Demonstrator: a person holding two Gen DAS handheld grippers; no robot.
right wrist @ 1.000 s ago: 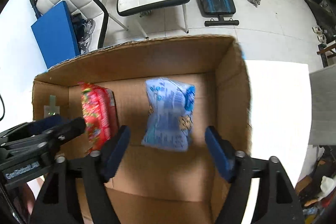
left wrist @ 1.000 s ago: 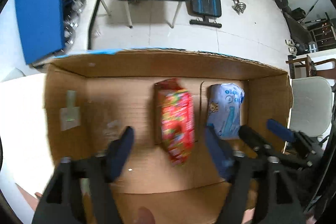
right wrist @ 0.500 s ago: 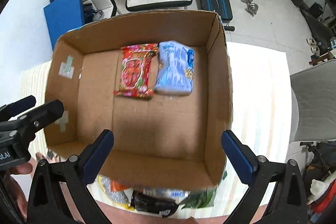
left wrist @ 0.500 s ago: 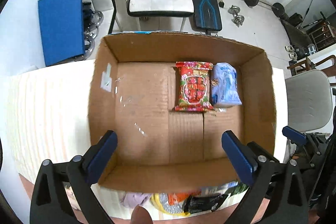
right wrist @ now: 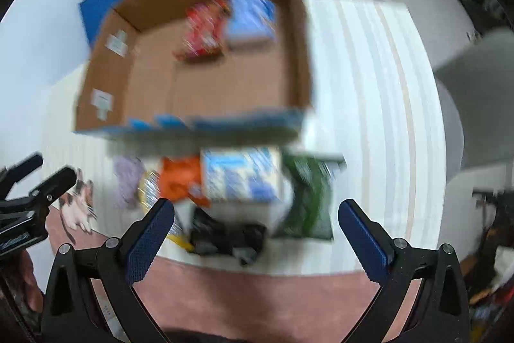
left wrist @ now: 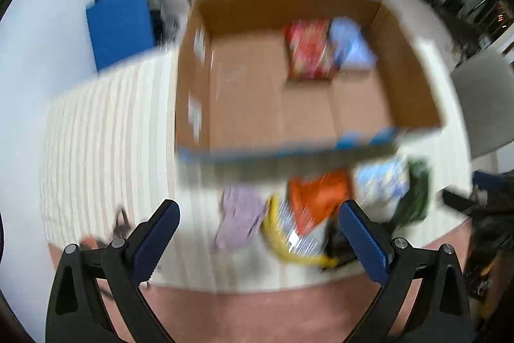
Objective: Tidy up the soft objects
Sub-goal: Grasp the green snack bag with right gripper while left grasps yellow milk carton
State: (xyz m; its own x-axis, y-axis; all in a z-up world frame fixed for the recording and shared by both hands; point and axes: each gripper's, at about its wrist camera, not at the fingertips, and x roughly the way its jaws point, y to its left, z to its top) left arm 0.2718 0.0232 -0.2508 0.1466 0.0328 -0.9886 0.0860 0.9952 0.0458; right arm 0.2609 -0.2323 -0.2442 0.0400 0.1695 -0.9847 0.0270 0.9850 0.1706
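Soft packets: red packet [left wrist: 308,49] and pale blue packet [left wrist: 350,45] side by side in brown cardboard box [left wrist: 302,5]; remaining pile [right wrist: 237,182] unsorted on table. Left gripper [left wrist: 260,240] and right gripper [right wrist: 257,243] spread, empty, above pile, likely for picking.

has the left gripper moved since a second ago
Yes. The left gripper has pulled back out of the cardboard box and now hangs open over the packet pile in front of it.

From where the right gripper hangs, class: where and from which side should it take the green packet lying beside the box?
Grip the green packet across its narrow width near the middle, coming straight down from above: it lies flat, its right edge clear of the pile, and the right gripper is already open.
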